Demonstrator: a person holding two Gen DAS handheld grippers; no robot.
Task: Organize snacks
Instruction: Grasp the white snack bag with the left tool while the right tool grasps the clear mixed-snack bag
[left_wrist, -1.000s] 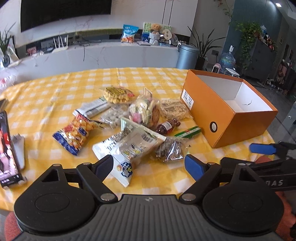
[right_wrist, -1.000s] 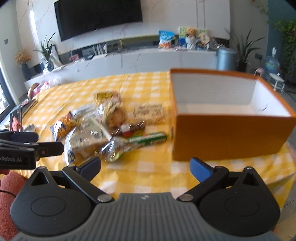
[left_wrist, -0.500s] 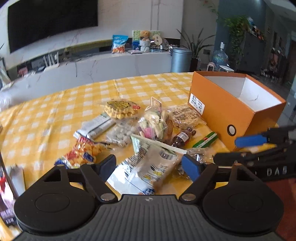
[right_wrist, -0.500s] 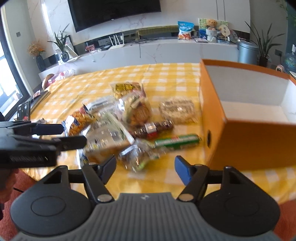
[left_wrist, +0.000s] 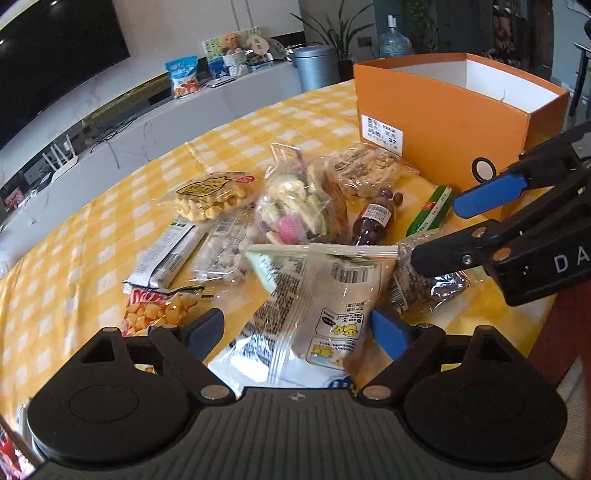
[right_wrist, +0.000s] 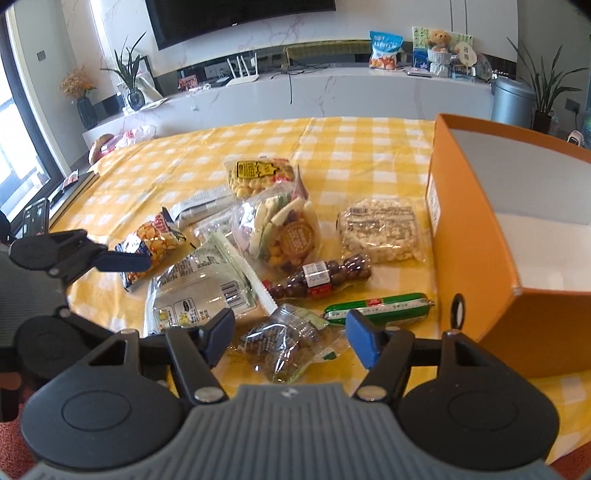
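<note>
Right wrist: orange box (right_wrist: 476, 236) open, visible interior bare; snacks (right_wrist: 288, 240) beside it.

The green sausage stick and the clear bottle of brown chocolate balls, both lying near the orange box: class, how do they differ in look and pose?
The green sausage stick is slim and opaque, its contents hidden; the clear bottle of brown chocolate balls is thicker and see-through. The stick lies nearer the right gripper; the bottle lies behind it. The stick's end almost reaches the orange box; the bottle stops short. Both lie flat on the yellow checked tablecloth.
</note>
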